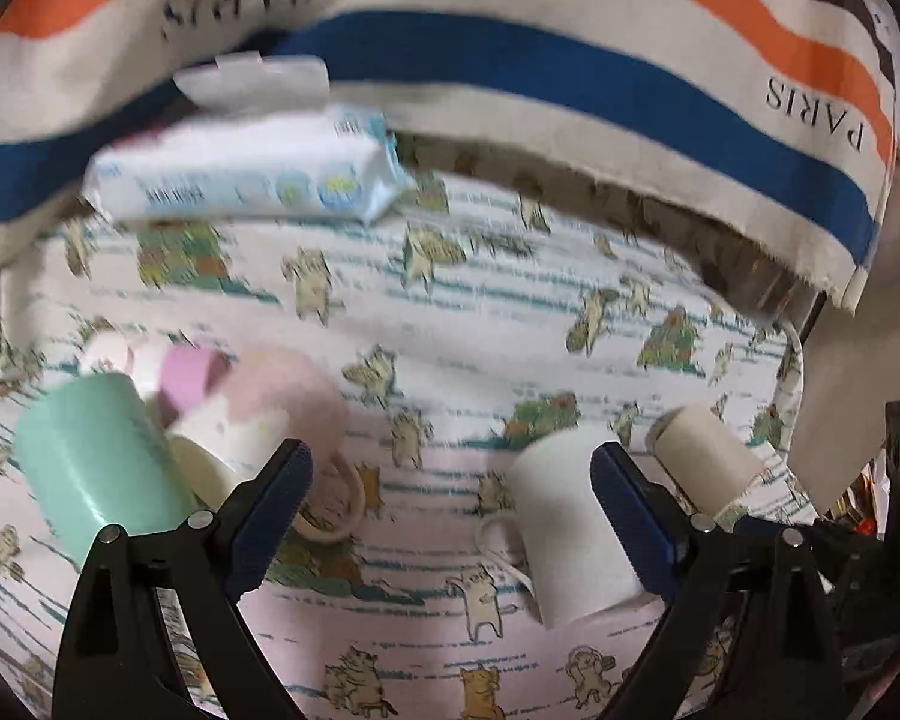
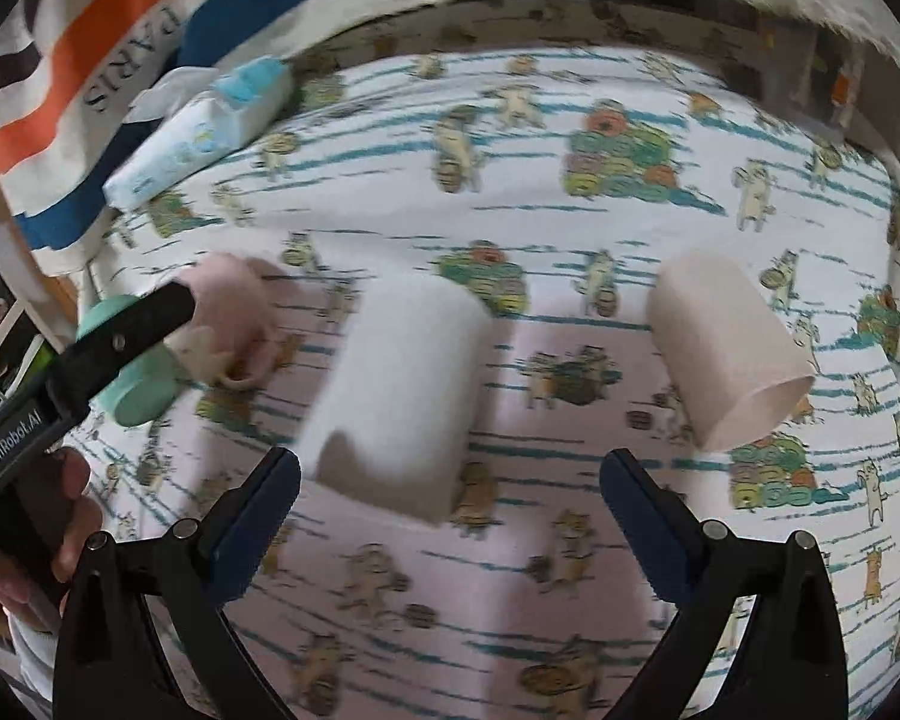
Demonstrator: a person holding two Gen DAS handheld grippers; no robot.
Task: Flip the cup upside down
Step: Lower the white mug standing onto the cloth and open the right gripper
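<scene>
both tongs [image 1: 450, 474] [image 2: 450, 480] released; white cup [image 2: 396, 390] between mint cup [image 2: 144, 372] and beige cup [image 2: 732, 348].

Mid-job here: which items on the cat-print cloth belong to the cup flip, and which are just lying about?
Job:
white mug
beige cup
mint cup
pink mug
left gripper and right gripper, both open

Lying about:
wet wipes pack
striped PARIS bag

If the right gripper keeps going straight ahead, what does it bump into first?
Probably the white mug. It lies on its side just ahead of the open right gripper, slightly left of centre. The picture is blurry, so depth is uncertain.
</scene>
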